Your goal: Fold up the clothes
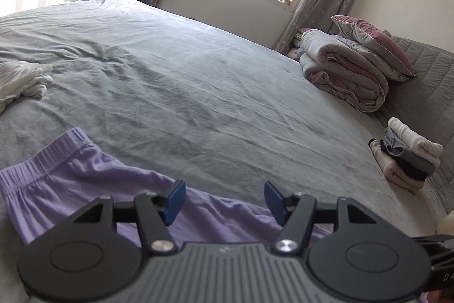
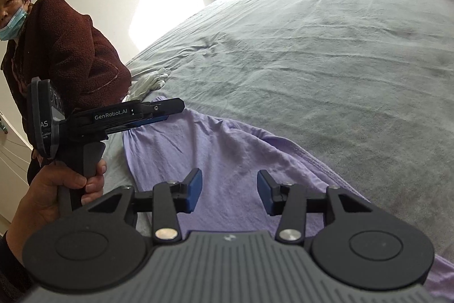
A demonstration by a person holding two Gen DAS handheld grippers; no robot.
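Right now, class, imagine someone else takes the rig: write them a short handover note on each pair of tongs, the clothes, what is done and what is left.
Left tongs: open, nothing between them, over the near edge of the purple trousers.
Right tongs: open, empty, above the same trousers.
Things: the trousers lie spread and wrinkled on the grey bed; a crumpled white garment lies beyond them, at the left edge of the left wrist view.
Done: a stack of folded clothes sits at the bed's right side.
Left: fold the purple trousers, then probably the white garment, and add both to the stack.
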